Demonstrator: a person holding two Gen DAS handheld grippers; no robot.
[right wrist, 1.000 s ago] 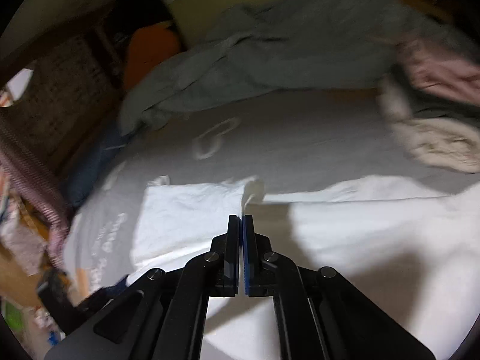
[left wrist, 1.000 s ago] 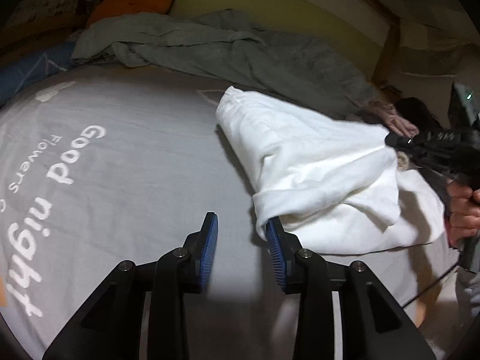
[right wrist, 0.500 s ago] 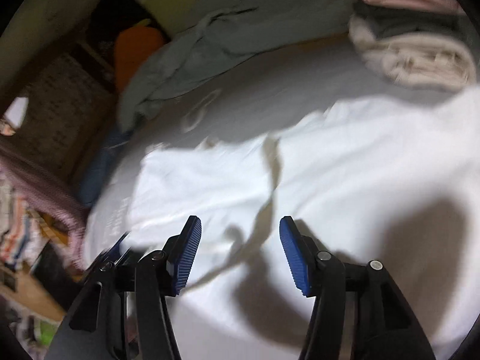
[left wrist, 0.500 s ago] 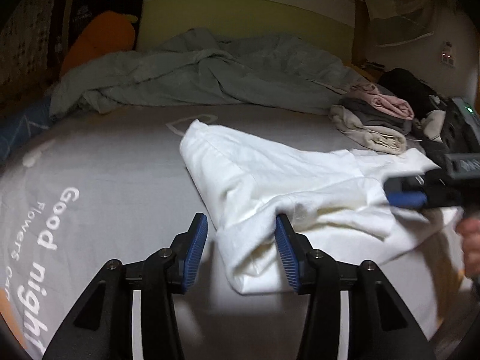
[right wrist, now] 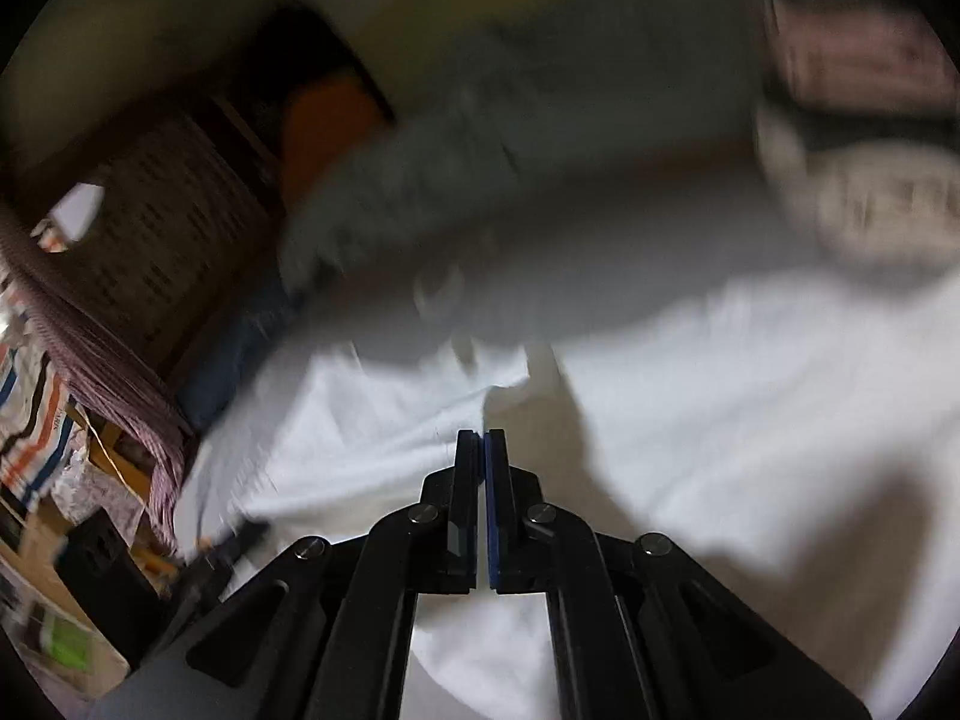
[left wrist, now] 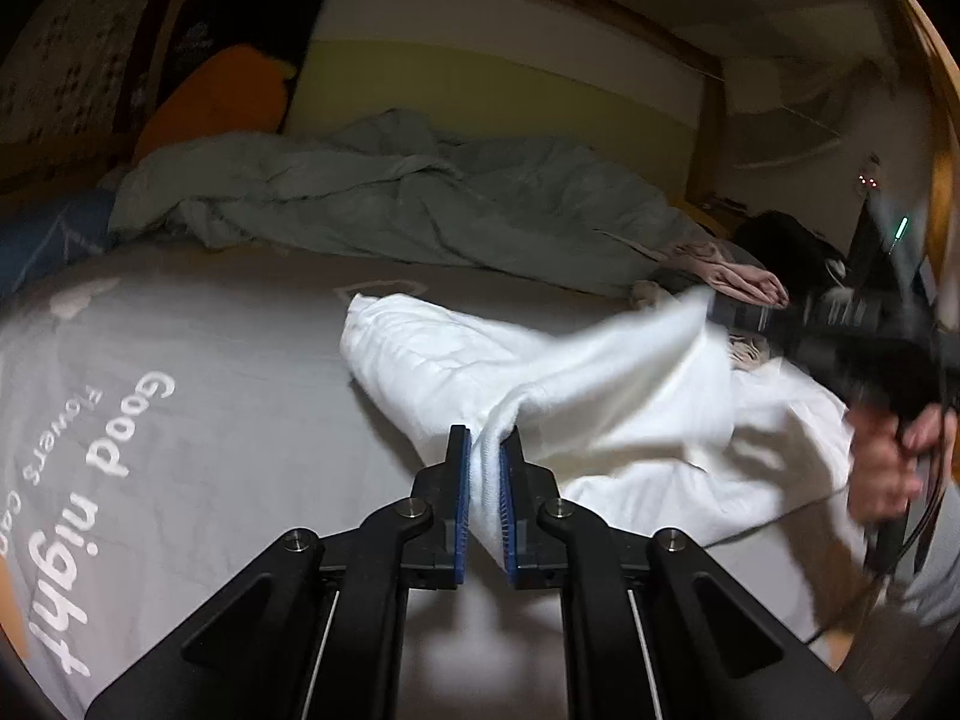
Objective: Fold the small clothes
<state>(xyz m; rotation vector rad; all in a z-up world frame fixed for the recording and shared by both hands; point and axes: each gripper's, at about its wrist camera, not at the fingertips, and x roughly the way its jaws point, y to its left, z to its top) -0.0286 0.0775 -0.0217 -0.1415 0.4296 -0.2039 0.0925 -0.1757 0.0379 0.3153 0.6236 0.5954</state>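
White garment [left wrist: 630, 396] lying on the grey bed sheet [left wrist: 210, 360], one bunched edge clamped in the closing left tool [left wrist: 485, 456], the far edge lifted by the fully closed right tool [right wrist: 482, 450].

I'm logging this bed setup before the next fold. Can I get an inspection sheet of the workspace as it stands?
Surface: grey bedsheet with white "Good night" lettering, mostly bare on the left.
Job's things: white garment, partly lifted, the rest lying on the sheet.
Clutter: rumpled grey-green duvet at the far side; small stack of folded clothes, blurred; orange cushion.
Grippers: left gripper, jaws closing on a white fold between them; right gripper, jaws together, a raised corner of the garment at its tip in the left wrist view.
Cables: dark cable trailing below the person's hand.
Surroundings: yellow-green headboard panel; woven basket.
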